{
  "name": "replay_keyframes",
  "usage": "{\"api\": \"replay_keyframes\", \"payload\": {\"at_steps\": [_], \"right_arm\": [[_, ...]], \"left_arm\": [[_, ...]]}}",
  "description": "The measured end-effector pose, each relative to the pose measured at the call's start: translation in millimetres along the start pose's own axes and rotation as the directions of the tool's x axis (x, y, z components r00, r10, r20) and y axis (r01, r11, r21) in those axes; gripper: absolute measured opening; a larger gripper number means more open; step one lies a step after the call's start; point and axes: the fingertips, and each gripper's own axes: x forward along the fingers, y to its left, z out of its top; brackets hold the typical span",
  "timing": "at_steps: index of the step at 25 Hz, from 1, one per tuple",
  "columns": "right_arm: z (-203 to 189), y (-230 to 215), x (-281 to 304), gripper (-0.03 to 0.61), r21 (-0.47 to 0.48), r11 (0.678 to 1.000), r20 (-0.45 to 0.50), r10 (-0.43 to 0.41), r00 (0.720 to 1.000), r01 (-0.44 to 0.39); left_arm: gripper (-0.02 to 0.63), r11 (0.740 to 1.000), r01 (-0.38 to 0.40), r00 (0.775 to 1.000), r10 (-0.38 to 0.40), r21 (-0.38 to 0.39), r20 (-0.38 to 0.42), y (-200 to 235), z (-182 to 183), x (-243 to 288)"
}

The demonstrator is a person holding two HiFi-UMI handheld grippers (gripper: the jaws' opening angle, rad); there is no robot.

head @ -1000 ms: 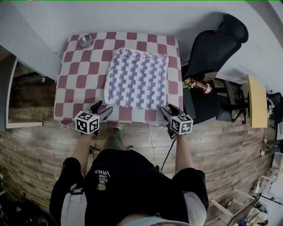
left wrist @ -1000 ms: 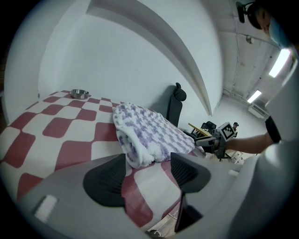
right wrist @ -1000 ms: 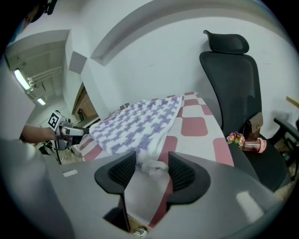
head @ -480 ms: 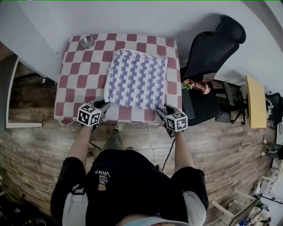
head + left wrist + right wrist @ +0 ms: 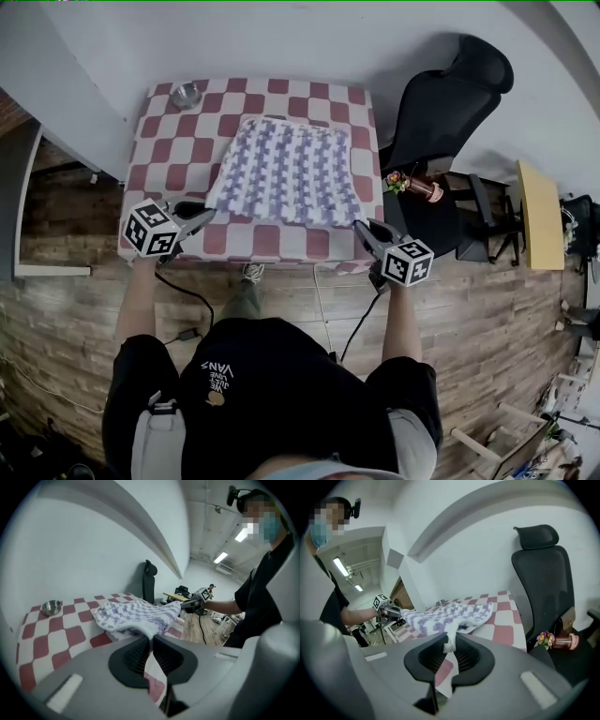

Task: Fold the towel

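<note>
A white and purple patterned towel [image 5: 286, 173] lies on the red and white checked table [image 5: 169, 150]. Its near edge is lifted and stretched between my two grippers. My left gripper [image 5: 202, 214] is shut on the near left corner, and the cloth [image 5: 136, 616] runs straight into its pads [image 5: 139, 654]. My right gripper [image 5: 361, 228] is shut on the near right corner, and the towel [image 5: 450, 616] is pinched between its pads [image 5: 464, 656]. Both sets of jaws have just been closing with the towel between them. The far half of the towel rests flat.
A small metal bowl [image 5: 185, 93] stands at the table's far left corner. A black office chair [image 5: 450, 94] is right of the table, with a dark stand [image 5: 427, 220] holding flowers and a pink bottle [image 5: 417, 183] beside it. Cables trail on the wooden floor [image 5: 75, 319].
Both grippers went from open at the towel's near corners to shut on them. They rose and drew apart, the left going left, lifting the towel's near edge off the table.
</note>
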Motion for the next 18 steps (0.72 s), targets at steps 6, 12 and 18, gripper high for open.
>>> {"api": "replay_keyframes", "payload": {"at_steps": [6,12,18], "right_arm": [[37,48,-61,0.041,-0.03,0.996,0.091,0.081,0.993,-0.079],[57,92,-121,0.041,-0.074,0.989,0.147,0.139,0.979,-0.129],[104,104,-139,0.041,-0.056,0.982,0.123,0.187,0.975,-0.181]], "left_arm": [[0.025,0.997,0.029,0.999,-0.031,0.076,0.018,-49,19,-43],[0.025,0.995,0.042,0.994,-0.05,0.085,0.1,-98,23,-76],[0.025,0.99,0.114,0.99,-0.12,0.078,0.077,-103,62,-94]]}}
